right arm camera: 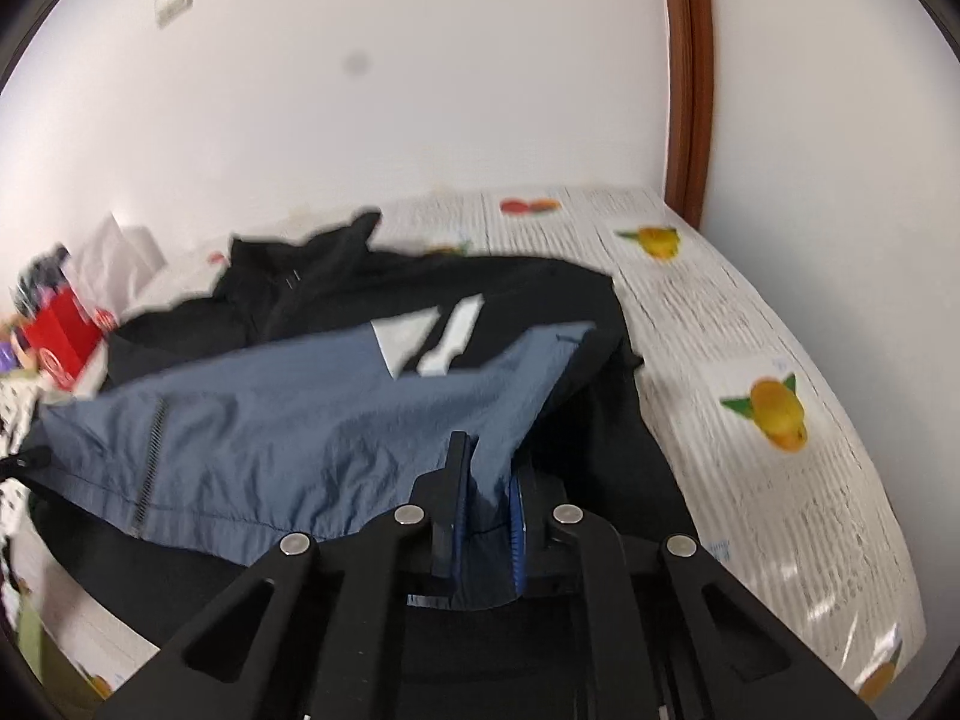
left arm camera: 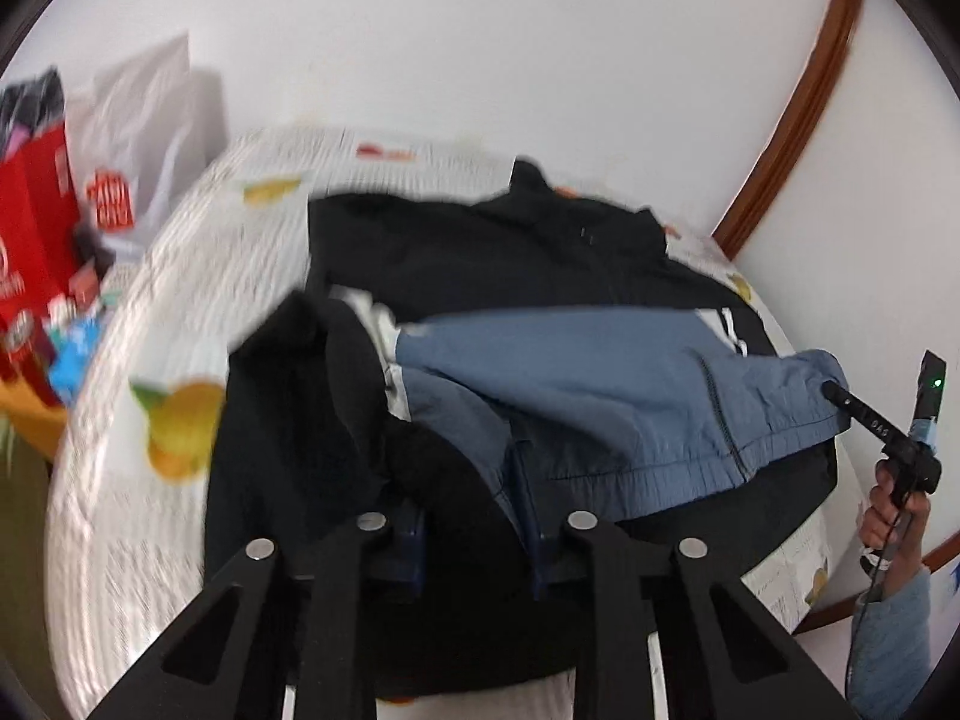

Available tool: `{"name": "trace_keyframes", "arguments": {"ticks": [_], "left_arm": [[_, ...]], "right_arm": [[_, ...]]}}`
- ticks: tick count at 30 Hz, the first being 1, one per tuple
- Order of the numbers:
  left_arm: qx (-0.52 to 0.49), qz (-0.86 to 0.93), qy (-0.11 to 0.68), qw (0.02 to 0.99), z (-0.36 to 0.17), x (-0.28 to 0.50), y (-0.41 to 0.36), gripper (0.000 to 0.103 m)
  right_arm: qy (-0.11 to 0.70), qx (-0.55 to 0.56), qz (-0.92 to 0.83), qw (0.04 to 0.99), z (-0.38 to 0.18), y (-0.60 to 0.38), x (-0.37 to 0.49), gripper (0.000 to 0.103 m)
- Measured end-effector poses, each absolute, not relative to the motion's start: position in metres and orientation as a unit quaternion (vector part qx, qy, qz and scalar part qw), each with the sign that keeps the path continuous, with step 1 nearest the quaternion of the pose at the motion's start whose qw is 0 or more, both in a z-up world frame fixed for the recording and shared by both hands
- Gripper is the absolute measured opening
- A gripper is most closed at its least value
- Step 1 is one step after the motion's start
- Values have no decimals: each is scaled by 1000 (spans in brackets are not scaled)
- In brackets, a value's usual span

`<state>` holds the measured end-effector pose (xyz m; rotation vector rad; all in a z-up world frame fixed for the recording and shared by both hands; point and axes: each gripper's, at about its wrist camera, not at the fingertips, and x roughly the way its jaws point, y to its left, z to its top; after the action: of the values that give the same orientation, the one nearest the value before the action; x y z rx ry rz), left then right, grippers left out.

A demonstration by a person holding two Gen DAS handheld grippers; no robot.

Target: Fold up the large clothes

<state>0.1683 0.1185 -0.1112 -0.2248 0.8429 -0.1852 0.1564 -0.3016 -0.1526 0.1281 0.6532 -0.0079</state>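
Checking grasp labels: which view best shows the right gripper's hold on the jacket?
Right wrist: the right gripper visibly pinches the jacket's blue hem. Left wrist shows it only sidelong at the far edge.

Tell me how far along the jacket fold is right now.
Early. Done: the jacket lies spread on the fruit-print tablecloth, its blue hem lifted over the black upper part. In hand: the right gripper is shut on the blue hem fabric, and the left gripper pinches the hem's other end. Left: completing this fold, tucking the loose black sleeve and folding again.
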Motion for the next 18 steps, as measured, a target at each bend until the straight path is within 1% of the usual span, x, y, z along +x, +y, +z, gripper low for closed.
{"name": "trace_keyframes", "arguments": {"ticks": [6, 11, 15, 18], "left_arm": [[-116, -88, 377, 915, -87, 197, 124, 19], [-122, -83, 364, 920, -79, 230, 125, 19], [-104, -67, 363, 923, -86, 252, 122, 18], [-97, -52, 379, 919, -99, 268, 121, 19]], "right_arm": [[287, 97, 7, 953, -124, -308, 167, 10], [269, 118, 10, 956, -108, -313, 188, 10], [269, 121, 2, 955, -112, -314, 209, 10], [283, 124, -8, 951, -125, -316, 226, 10]]}}
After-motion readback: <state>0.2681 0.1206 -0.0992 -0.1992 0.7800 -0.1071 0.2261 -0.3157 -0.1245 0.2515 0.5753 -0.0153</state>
